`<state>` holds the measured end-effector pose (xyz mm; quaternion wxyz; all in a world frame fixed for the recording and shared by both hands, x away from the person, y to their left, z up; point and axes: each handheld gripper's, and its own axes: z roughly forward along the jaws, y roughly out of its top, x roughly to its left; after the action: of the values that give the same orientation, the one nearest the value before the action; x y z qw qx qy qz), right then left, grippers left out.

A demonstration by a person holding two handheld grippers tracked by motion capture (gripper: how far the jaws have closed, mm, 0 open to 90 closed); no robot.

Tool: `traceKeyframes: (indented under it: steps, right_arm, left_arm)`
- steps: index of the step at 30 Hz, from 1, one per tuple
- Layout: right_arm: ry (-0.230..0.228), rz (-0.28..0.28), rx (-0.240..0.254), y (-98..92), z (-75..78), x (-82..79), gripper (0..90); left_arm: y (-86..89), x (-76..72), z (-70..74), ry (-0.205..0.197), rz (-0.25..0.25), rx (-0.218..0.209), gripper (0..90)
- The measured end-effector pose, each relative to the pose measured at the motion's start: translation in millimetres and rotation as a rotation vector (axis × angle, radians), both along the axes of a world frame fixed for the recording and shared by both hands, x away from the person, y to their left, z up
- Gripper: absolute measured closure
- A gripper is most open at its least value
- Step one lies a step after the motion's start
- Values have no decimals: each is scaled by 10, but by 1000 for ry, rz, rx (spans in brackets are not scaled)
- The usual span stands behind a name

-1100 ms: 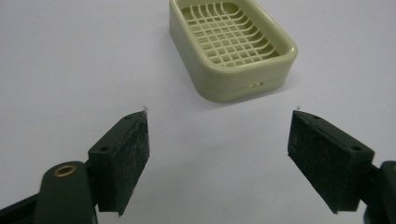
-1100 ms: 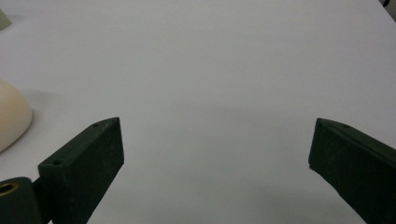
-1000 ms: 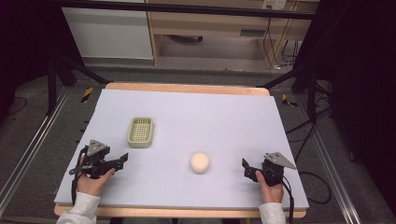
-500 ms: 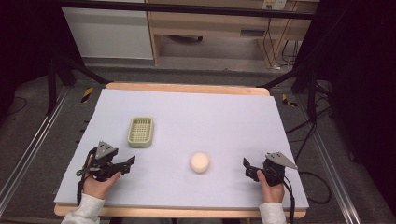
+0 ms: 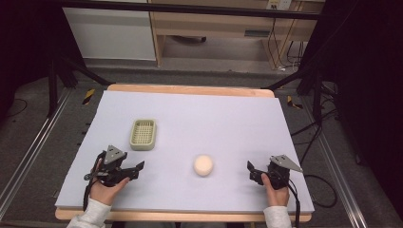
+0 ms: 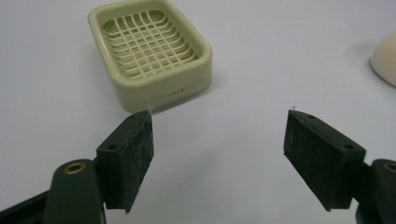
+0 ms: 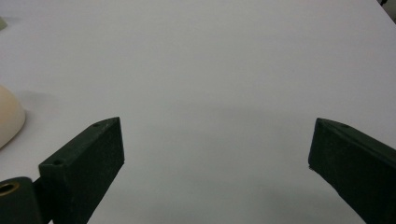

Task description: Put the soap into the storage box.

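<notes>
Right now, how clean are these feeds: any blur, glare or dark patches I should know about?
High view: the table mat is evenly lit, the surroundings fall into darkness, and the round soap looks slightly soft. Left gripper view: the soap dish is sharp, the near pads a little soft. Right gripper view: dimmer, grey cast, no glare.

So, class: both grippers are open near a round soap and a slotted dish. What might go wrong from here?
1. The soap is rounded and smooth, so it may squirt or roll from the left gripper if pinched off-centre.
2. The soap dish sits loose on the table; a nudge could slide it.
3. The right gripper flanks the soap too, so both could collide there.
</notes>
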<state>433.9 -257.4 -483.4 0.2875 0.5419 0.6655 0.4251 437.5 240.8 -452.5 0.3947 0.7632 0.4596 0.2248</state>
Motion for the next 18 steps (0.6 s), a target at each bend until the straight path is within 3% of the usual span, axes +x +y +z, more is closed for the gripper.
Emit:
traceKeyframes:
  steps: [18]
  right_arm:
    - [-17, -24, 33, -32, -12, 3, 39]
  left_arm:
    - [-213, 3, 45, -10, -45, -3, 239]
